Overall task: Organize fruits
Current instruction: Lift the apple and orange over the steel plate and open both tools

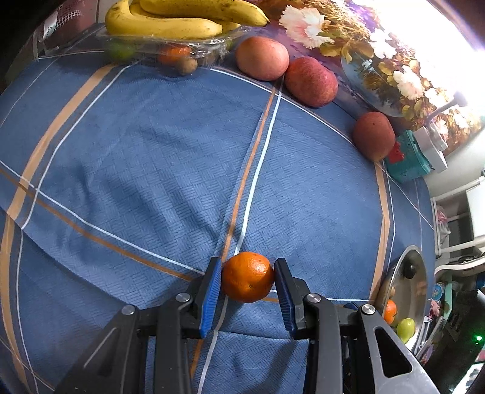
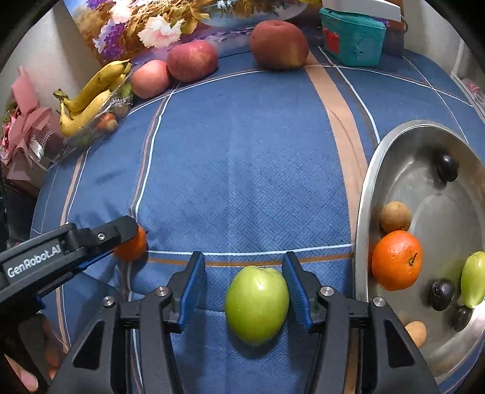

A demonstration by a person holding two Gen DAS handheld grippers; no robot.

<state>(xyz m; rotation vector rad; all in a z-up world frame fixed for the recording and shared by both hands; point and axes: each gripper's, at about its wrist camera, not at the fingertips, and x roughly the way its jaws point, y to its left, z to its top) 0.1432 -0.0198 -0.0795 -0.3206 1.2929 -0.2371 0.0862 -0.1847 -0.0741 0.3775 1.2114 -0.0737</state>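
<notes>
Blue plaid cloth (image 2: 242,169) covers the bench. Left gripper (image 1: 248,280) has its jaws clamped on an orange (image 1: 248,277), well left of the steel tray (image 2: 424,188). Right gripper (image 2: 244,291) jaws sit spread around a green fruit (image 2: 257,304), beside that tray; apples (image 2: 192,60) line the floral picture (image 2: 157,24) behind.

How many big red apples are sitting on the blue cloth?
3. All sit along the far edge: a pale apple nearest the bananas, a red apple touching it, and a dark apple beside the teal box.

Blue plaid tablecloth (image 1: 151,151); orange tangerine (image 1: 248,277); green fruit (image 2: 257,304); yellow bananas (image 1: 169,21).
</notes>
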